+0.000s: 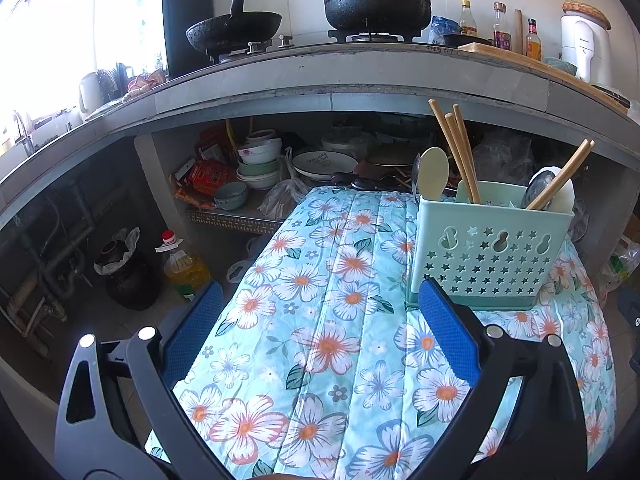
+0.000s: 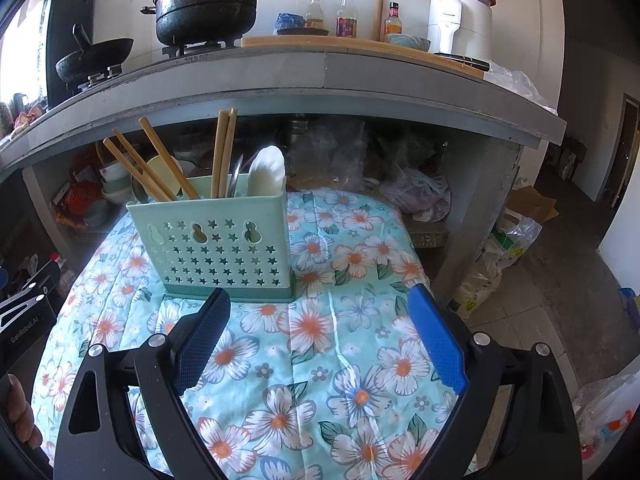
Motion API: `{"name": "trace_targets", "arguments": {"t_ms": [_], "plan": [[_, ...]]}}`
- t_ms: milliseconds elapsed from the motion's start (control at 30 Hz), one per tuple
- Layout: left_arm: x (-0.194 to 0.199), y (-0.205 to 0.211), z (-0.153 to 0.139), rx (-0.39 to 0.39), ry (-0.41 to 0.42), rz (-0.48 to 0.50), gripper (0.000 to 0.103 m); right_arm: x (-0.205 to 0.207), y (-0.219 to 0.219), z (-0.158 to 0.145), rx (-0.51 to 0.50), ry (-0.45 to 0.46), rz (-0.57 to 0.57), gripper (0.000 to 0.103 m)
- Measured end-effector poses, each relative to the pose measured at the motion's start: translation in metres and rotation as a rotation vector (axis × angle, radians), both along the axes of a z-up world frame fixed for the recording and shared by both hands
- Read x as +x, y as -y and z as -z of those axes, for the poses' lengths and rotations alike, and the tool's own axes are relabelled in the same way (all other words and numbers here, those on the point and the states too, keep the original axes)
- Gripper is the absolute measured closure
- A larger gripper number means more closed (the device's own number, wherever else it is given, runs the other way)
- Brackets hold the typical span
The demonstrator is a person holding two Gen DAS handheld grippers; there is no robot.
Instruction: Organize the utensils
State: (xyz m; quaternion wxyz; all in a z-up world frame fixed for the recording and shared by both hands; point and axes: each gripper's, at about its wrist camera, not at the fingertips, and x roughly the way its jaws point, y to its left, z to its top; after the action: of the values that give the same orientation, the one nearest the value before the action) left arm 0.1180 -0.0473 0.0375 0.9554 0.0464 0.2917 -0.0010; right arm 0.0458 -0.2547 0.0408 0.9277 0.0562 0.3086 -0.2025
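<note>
In the left wrist view the left gripper [image 1: 320,308] hovers spread wide and empty over the floral cloth [image 1: 320,340], with the mint utensil caddy [image 1: 492,248] at far right holding five wooden chopsticks [image 1: 460,152] and a cream spoon [image 1: 434,170]. The right wrist view shows the right gripper [image 2: 320,312] equally wide and empty, the caddy [image 2: 212,248] just beyond its left finger, and a white spoon [image 2: 266,170] standing clear that the other view half hides.

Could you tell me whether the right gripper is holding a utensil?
No, the right gripper is open and empty above the floral cloth, with the chopsticks standing in the green holder.
</note>
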Motion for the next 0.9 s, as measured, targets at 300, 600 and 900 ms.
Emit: {"name": "trace_targets", "arguments": {"t_ms": [300,600,900], "plan": [[-0.0003,-0.0019,0.0012,-0.004,-0.006,-0.005,0.009,-0.002,-0.0006,-0.0026,-0.001,0.009,0.002,0.015],[-0.0022,-0.0021,0.0006,-0.005,0.003,-0.002,0.009,-0.0037,-0.0012,-0.0061,-0.007,0.016,0.001,0.015],[-0.0027,-0.0015,-0.0007,-0.004,0.003,0.004,0.009,-0.0047,-0.0014,-0.0077,-0.007,0.021,0.0,0.015]]}}
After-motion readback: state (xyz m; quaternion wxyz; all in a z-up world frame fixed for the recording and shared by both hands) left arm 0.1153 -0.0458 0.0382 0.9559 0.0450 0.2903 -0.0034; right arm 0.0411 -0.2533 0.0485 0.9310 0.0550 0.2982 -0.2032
